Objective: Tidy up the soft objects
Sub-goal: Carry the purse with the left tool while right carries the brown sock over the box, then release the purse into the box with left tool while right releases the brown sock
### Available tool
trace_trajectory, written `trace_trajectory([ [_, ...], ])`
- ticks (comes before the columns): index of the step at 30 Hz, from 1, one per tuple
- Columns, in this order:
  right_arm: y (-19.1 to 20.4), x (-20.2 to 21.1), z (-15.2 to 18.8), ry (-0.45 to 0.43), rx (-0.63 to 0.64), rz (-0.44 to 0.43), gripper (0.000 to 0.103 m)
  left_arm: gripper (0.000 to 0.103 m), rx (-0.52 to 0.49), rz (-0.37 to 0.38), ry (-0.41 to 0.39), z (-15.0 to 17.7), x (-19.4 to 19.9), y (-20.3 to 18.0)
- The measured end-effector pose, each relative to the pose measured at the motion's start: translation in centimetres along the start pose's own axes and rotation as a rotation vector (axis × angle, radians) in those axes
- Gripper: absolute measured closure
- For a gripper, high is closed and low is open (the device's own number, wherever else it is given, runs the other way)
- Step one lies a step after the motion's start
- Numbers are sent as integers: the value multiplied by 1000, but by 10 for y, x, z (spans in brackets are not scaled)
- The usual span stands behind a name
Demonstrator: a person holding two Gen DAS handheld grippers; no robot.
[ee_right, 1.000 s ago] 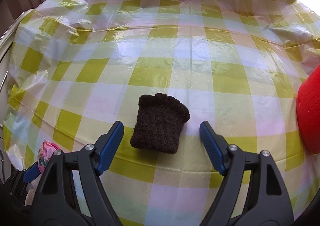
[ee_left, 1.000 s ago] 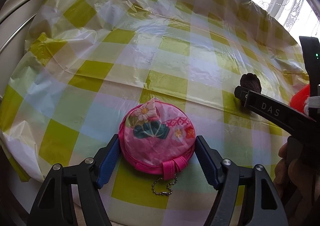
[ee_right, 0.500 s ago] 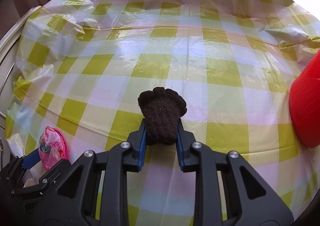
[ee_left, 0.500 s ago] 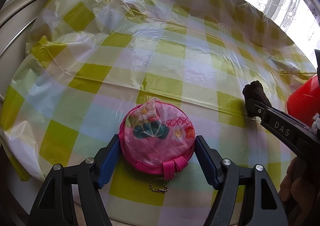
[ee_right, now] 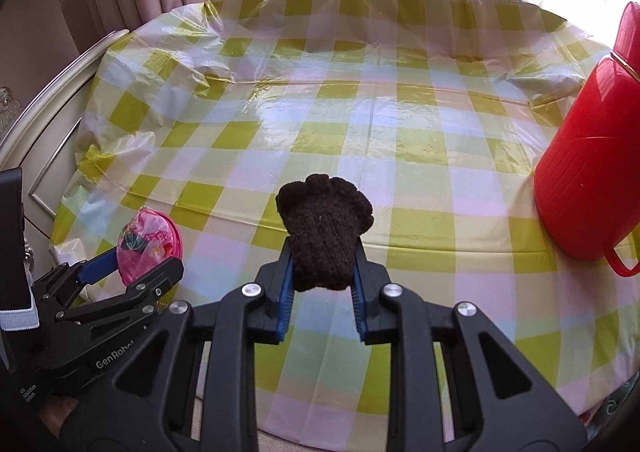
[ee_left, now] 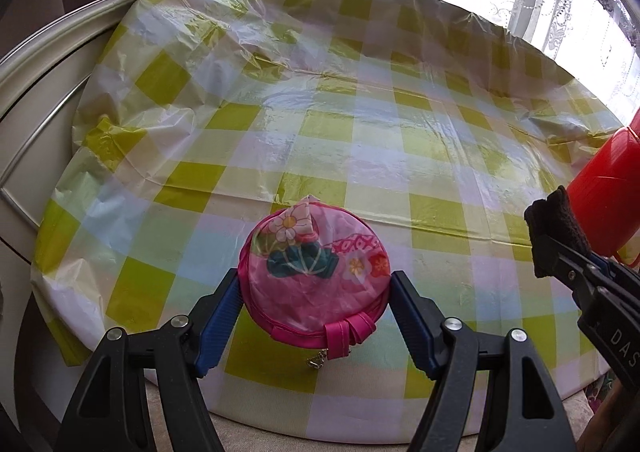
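Surface: round table [ee_right: 400,156] under a glossy yellow-green, white and pastel checked plastic cover.
Room: curtains and a bright window at 12 o'clock.
Container: red plastic jug [ee_right: 592,156] at 3 o'clock, contents hidden.
Writing: "GenRob…" and "DAS" on the gripper bodies.
Left gripper [ee_left: 314,292]: jaws wide, pads touching both sides of the pink floral round pouch [ee_left: 316,272], at the 7 o'clock edge.
Right gripper [ee_right: 322,272]: jaws closed on the brown knitted piece [ee_right: 322,236], clear of the cover.
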State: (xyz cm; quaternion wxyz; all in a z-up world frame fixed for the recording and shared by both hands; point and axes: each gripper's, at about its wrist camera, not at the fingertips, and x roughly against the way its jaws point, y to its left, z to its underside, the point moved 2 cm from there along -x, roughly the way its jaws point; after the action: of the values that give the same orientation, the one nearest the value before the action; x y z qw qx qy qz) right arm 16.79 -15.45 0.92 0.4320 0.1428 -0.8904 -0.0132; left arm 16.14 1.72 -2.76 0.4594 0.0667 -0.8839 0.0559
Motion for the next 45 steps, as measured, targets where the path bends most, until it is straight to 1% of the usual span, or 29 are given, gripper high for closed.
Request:
trace_trajectory([
  [5, -7, 19, 12, -13, -9, -7, 75, 30, -23, 13, -21, 1, 16, -12],
  [12, -28, 48, 27, -35, -55, -14, 75, 30, -65, 60, -41, 12, 40, -41],
  [17, -48, 77, 47, -50, -91, 3, 75, 30, -100, 125, -58, 24, 60, -66],
  [20, -68, 97, 61, -60, -123, 28, 75, 30, -132, 168, -60, 32, 70, -84],
  [27, -119, 142, 100, -64, -202, 120, 75, 30, -216, 282, -56, 48, 92, -132],
  [36, -198, 206, 154, -57, -323, 279, 75, 30, -343, 451, -31, 75, 120, -201],
  [40, -229, 229, 180, -49, -379, 341, 75, 30, -405, 538, -1, 91, 134, -235],
  [45, -258, 245, 209, -9, -413, 400, 75, 30, -496, 622, 40, 117, 152, -276],
])
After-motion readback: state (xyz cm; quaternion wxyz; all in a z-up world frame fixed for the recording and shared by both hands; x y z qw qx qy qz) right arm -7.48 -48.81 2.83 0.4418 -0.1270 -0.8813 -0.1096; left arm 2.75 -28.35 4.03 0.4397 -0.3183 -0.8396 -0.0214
